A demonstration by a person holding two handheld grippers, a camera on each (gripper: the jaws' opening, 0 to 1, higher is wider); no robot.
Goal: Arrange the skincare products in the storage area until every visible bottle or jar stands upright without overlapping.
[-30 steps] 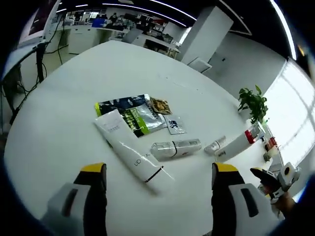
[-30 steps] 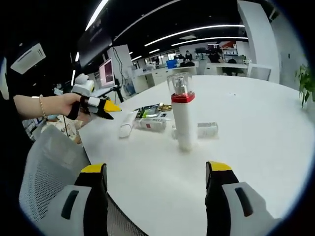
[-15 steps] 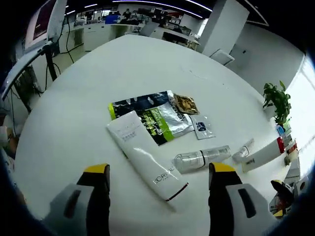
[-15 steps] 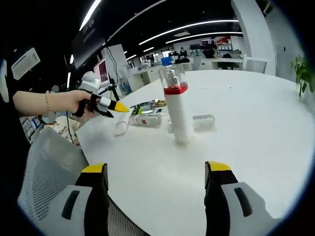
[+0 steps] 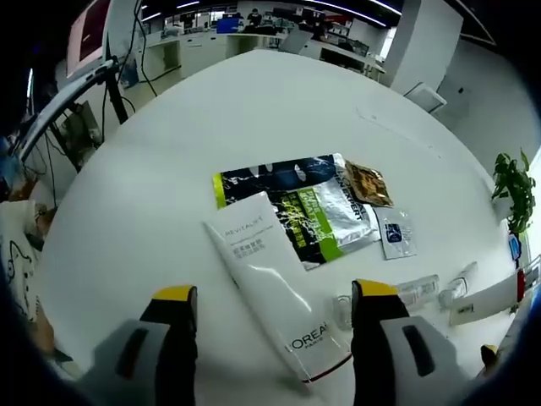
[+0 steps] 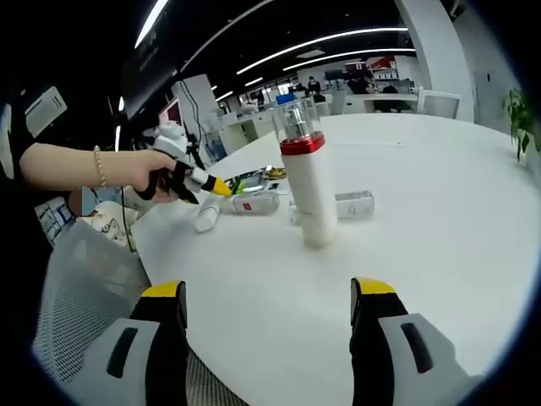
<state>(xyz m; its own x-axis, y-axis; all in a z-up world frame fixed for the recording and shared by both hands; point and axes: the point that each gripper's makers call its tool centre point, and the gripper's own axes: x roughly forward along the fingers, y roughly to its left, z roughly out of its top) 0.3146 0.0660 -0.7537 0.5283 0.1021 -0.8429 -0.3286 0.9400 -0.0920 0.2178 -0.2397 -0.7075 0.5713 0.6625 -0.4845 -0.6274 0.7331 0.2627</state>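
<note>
Our left gripper [image 5: 269, 296] hangs with its jaws spread wide and empty, above the capped end of the white tube [image 5: 275, 296], which lies flat on the white table [image 5: 152, 186]. Its right jaw covers part of a clear bottle [image 5: 406, 292] lying on its side. Past the tube lie a green-and-black sachet [image 5: 296, 203], a small brown packet [image 5: 366, 183] and a small white sachet [image 5: 396, 238]; we cannot read their print.

Our right gripper [image 6: 266, 292] is likewise open and holds nothing, well short of the tall white bottle [image 6: 306, 190] with a red band, standing upright. Behind it lies a small clear jar [image 6: 355, 203], partly hidden. Bare table stretches to the right; its near edge sits just before our jaws.
</note>
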